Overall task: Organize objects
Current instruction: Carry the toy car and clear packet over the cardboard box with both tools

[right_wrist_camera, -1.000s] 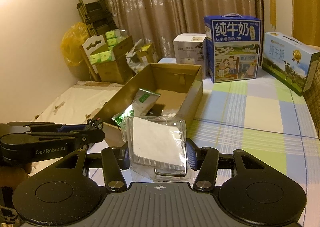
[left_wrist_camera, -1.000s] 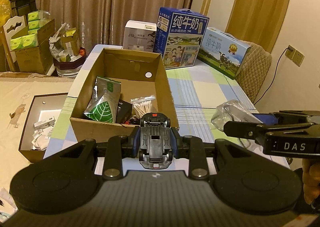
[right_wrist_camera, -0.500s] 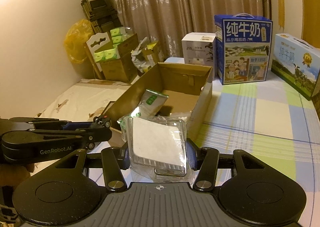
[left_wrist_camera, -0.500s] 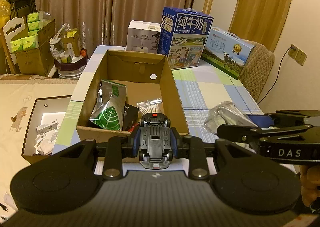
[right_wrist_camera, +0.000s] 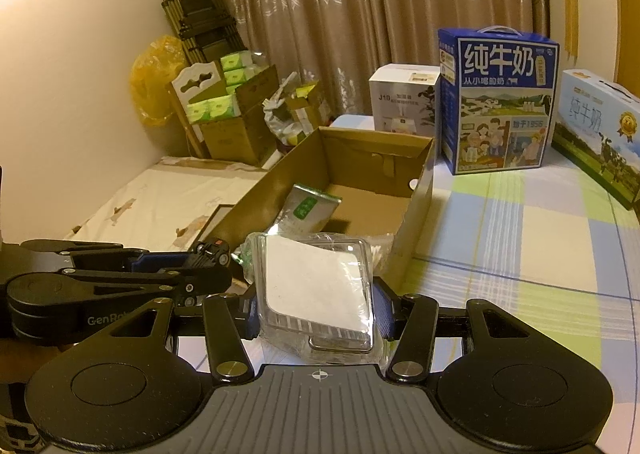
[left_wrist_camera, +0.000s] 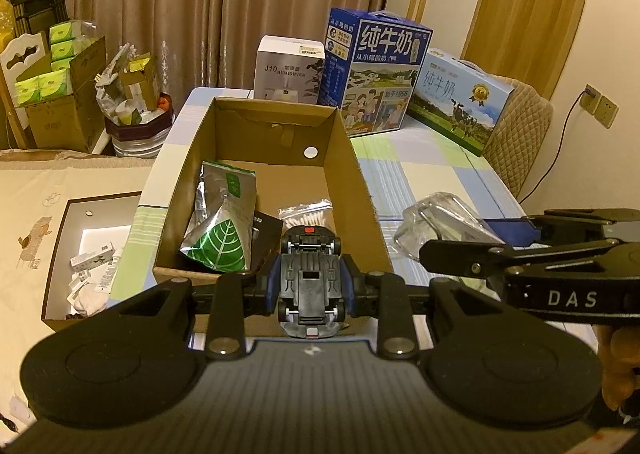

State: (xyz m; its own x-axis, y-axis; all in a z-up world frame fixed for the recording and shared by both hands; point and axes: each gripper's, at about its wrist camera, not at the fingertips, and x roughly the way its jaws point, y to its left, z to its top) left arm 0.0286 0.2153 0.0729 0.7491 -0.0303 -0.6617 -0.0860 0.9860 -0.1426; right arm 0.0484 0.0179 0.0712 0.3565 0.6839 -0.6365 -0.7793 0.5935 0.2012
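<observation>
Both grippers are drifting forward toward the cardboard box (left_wrist_camera: pixel 276 182), which is sitting closer and larger than a second ago, while each load is staying clamped as it was. The left gripper (left_wrist_camera: pixel 310 286) is squeezing a toy car (left_wrist_camera: pixel 310 274) between its blue-padded fingers (left_wrist_camera: pixel 272 282), chassis turned up toward the camera, nose pointing at the box; the flat sides of the hard plastic body are giving the pads firm faces to press on. The right gripper (right_wrist_camera: pixel 316 302) is pinching a clear plastic case (right_wrist_camera: pixel 318 286) wrapped in a loose, crinkly bag, with a white square insert showing through the glossy lid; gripping the rigid case by its side edges is probably keeping the slippery film from sliding.

Both loads are hanging just short of the box's near wall, so the step in hand looks like dropping them inside. The box is an open, matte brown carton with thin walls, standing on the checked tablecloth (right_wrist_camera: pixel 520 238). Inside it are lying a shiny foil pouch (left_wrist_camera: pixel 224 226) with a green leaf print, a small bag of cotton swabs (left_wrist_camera: pixel 306 216) and a dark flat item, leaving bare floor toward the far end. Behind it are standing two blue milk cartons (left_wrist_camera: pixel 374 74) and a white humidifier box (left_wrist_camera: pixel 290 70).
</observation>
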